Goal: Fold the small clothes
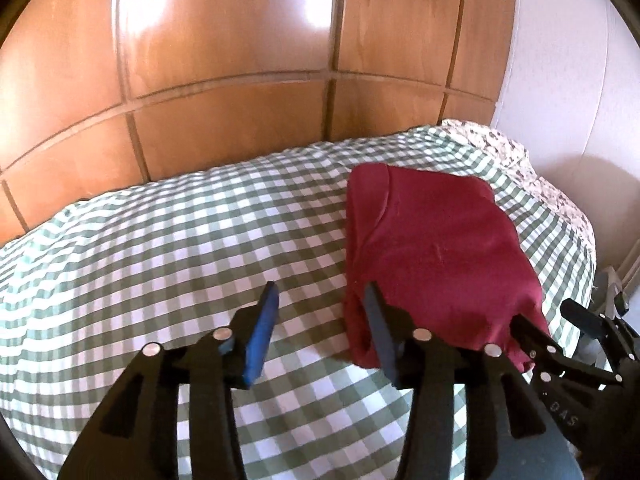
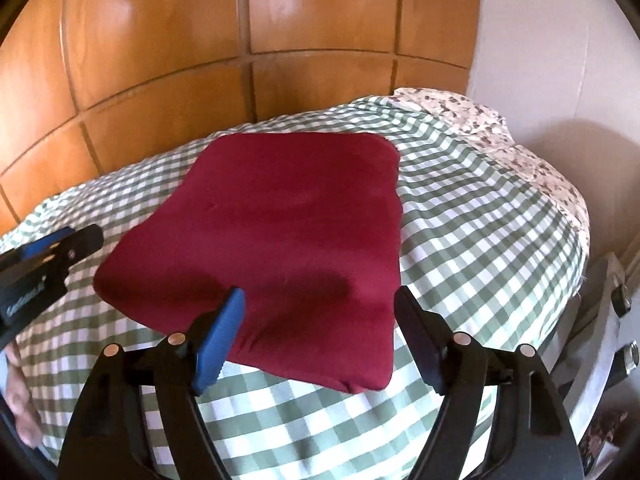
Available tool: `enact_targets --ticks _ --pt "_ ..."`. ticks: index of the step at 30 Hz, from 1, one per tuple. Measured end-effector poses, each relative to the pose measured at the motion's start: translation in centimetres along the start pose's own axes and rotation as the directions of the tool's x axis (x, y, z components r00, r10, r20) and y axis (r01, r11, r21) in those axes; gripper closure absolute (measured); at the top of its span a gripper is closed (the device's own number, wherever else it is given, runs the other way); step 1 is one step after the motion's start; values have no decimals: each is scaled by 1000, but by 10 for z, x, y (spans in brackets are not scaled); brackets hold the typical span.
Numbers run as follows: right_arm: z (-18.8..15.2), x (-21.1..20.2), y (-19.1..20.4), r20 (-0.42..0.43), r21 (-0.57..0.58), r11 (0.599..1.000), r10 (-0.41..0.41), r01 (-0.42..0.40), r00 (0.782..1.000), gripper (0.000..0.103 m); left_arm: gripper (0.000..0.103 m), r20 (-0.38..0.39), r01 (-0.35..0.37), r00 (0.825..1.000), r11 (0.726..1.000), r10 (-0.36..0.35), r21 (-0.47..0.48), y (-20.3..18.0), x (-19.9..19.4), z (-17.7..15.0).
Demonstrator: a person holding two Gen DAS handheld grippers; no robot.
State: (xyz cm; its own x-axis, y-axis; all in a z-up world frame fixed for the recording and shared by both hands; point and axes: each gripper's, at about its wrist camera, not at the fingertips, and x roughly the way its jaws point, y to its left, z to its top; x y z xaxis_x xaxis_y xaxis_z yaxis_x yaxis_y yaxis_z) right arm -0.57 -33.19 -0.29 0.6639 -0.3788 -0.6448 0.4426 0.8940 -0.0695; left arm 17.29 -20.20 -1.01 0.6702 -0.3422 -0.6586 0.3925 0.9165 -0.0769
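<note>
A dark red garment lies folded into a rough square on the green-and-white checked bed cover. My left gripper is open at the garment's near left corner; its right finger sits in front of the cloth's edge and grips nothing. In the right wrist view the same garment fills the middle. My right gripper stands open over its near edge, fingers apart on either side without pressing the cloth. The left gripper shows at the left edge there, and the right gripper shows at the right in the left wrist view.
Wooden wardrobe panels rise behind the bed. A floral pillow lies at the far right corner by a white wall. A grey metal fitting stands beyond the bed's right edge. A hand shows at lower left.
</note>
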Motion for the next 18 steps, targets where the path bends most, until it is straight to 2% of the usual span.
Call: enact_targets --ticks 4,7,11,18 --pt "-3 -8 3 5 23 999 -27 27 1000 17 52 21 -21 1000 1000 21 -18 3 -14 -4" --pt "-5 -16 4 11 45 998 -51 51 999 11 41 38 -47 998 999 48 -25 6 -25 -9" --pt "-5 -28 5 40 62 995 -78 75 996 7 28 53 -68 996 997 71 -46 13 -36 -18" --pt "0 -37 5 70 83 991 -114 109 991 5 12 68 -107 991 989 114 -98 30 -52 -28"
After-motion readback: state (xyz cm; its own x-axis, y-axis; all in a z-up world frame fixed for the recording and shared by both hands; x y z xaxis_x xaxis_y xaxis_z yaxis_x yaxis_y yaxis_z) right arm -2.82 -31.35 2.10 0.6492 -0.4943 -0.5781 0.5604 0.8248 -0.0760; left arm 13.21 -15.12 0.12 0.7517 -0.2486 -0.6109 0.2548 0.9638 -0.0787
